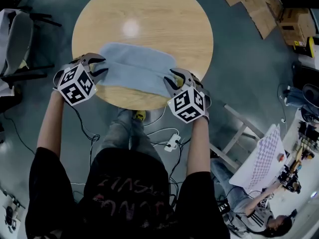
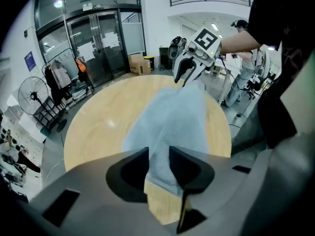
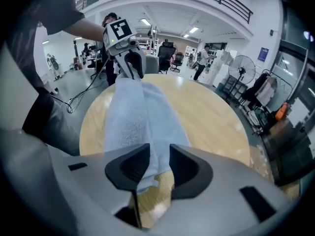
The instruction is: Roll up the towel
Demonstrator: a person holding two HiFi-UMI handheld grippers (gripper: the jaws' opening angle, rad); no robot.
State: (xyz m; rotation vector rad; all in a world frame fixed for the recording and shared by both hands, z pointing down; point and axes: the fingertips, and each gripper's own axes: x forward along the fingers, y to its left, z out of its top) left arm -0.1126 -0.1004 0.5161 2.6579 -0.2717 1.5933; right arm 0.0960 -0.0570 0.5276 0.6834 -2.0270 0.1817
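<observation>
Left tool (image 1: 101,68): at the left end of the towel, jaws pinching a fold of the cloth; its own view shows fabric filling the gap between the pads, with a corner sticking out below them
Towel (image 1: 137,66): pale blue, stretched sideways across the near half of the round wooden bench (image 1: 144,14); a soft crease runs along its length; no roll looks started yet
Right tool (image 1: 172,82): at the right end of the towel, jaws closed on the cloth the same way, a small ragged corner showing past the pads
Risk, left end: only a narrow bit of fabric seems to be held; a sharp tug could pull it out of the jaws, and that end would drop flat
Risk, middle: nothing supports the span between the two tools; if they turn unevenly, the roll would probably come out slanted or loose, with the centre sagging
Risk, right end: the towel lies close to the near rim of the bench; drawing it towards the person could slide it off the rim
Hard to tell: whether the towel rests fully on the bench or is slightly lifted at the ends; whether it is one layer or folded double
Hidden: the near rim of the bench under both tools and their marker cubes; the towel's underside; what holds the bench up
</observation>
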